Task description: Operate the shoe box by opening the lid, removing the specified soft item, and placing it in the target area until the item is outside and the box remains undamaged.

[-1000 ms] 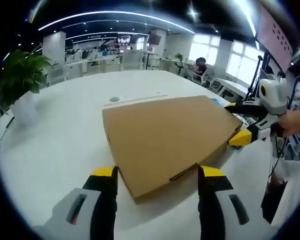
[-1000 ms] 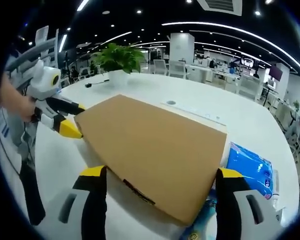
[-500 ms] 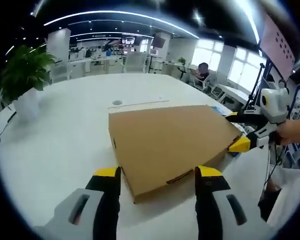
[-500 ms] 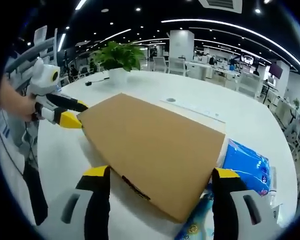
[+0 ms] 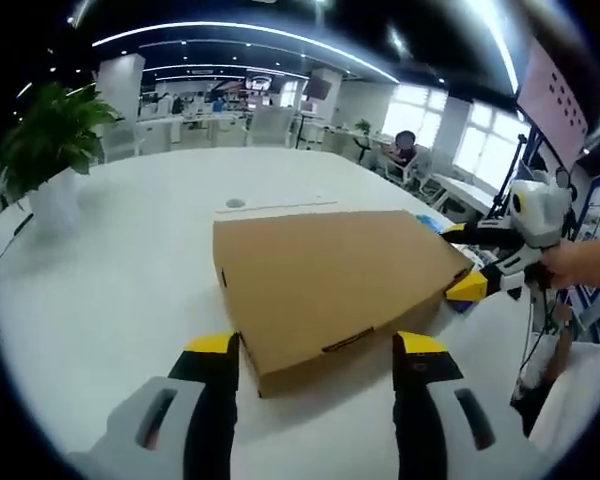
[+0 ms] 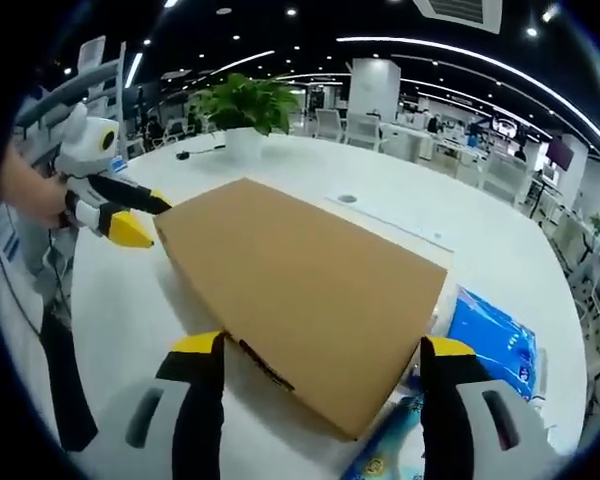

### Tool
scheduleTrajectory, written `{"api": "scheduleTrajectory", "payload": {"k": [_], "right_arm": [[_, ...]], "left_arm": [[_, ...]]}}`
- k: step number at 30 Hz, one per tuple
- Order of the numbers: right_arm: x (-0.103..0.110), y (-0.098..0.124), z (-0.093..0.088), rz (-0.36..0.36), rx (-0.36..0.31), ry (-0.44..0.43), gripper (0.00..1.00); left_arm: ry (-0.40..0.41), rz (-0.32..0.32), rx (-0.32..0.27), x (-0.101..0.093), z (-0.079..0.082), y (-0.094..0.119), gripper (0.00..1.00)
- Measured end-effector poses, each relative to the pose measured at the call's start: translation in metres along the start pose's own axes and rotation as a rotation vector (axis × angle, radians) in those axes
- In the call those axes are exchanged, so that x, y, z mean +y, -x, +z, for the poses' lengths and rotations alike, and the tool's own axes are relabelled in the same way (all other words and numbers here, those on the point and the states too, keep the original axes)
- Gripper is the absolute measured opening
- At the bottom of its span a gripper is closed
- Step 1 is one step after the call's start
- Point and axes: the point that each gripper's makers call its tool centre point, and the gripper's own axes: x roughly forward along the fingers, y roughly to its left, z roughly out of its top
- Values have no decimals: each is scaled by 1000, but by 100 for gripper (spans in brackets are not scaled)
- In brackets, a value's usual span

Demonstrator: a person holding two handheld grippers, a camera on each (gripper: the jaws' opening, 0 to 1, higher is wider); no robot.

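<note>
The left gripper has its two yellow-tipped jaws wide apart, one on each side of the near corner of the shoe box. It holds nothing. I cannot tell if the tips touch the box.

In the left gripper view, going from left to right, a green plant in a white pot stands on the far left of the big white table. The brown box lies flat in the middle of the table with its lid shut. At the right edge of the box is the right gripper, held by a hand. Its jaws are apart, one above and one below the box edge.

In the right gripper view, the left gripper is at the left corner of the box, held by a hand. The plant stands behind. The right gripper is wide apart around the near box edge and holds nothing. A blue soft pack lies on the table, just right of the box.
</note>
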Motion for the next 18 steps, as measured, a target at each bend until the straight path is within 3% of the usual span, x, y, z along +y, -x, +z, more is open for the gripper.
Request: {"api": "scheduleTrajectory", "payload": {"k": [8,11,18], "right_arm": [[-6,0,-1,-11,1,-13,77],[-5,1,2,1,-23,-57,78],[-4,4,-1,-2,-21,-45,76]], "left_arm": [[-1,-2,-1,-6,0,-3,61],[-4,3,0,-5,0,-4,62],[3,3,-5,-4,1,-4,60]]}}
